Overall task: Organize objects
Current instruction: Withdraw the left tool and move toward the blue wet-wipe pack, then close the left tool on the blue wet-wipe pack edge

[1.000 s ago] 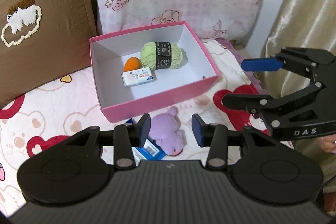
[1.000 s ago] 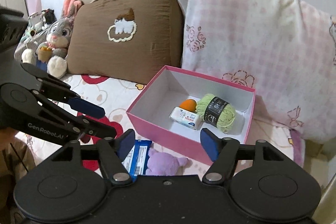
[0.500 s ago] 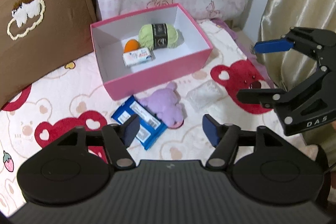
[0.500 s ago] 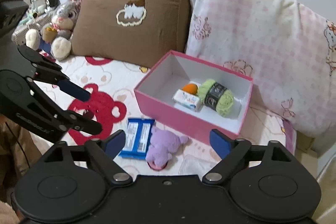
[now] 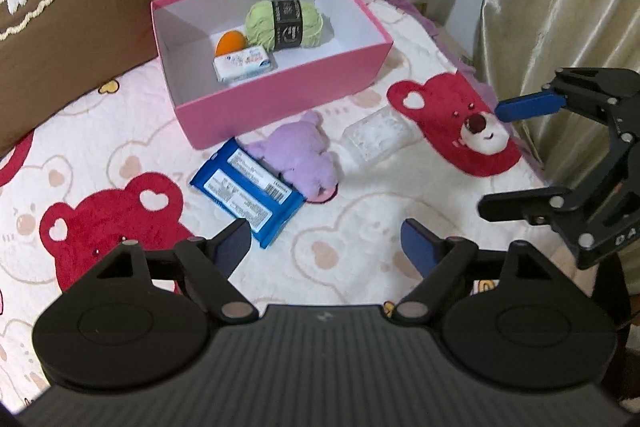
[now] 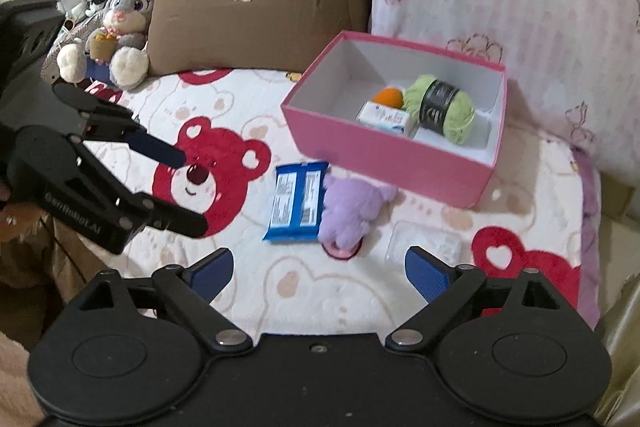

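Three things lie loose on the bed (image 5: 120,131) in a row along the near wall of the pink box (image 5: 280,95): a blue wipes packet (image 5: 244,193), a purple plush toy (image 5: 302,157) touching the packet's edge, and a clear plastic case (image 5: 378,139) just beside the plush on its other side. In the box sit a green yarn skein (image 5: 284,23), an orange egg-shaped piece (image 5: 229,41) and a small white packet (image 5: 245,63). Both tools hang over the bed short of the row, pointing steeply down toward it. The left tool (image 5: 326,245) has its jaws opening with nothing between them, and the right tool (image 6: 318,269) is likewise opening on empty air. From the left wrist view the blue packet lies just ahead of the left-hand fingertip, its long axis slanting from the box's near corner down toward the tool, so the narrow width is what the jaws would need to straddle. From the right wrist view the clear case (image 6: 426,243) sits just ahead of the right-hand fingertip. The likely split, then, is left tool for the packet and right tool for the case, with the plush between them reachable by either.
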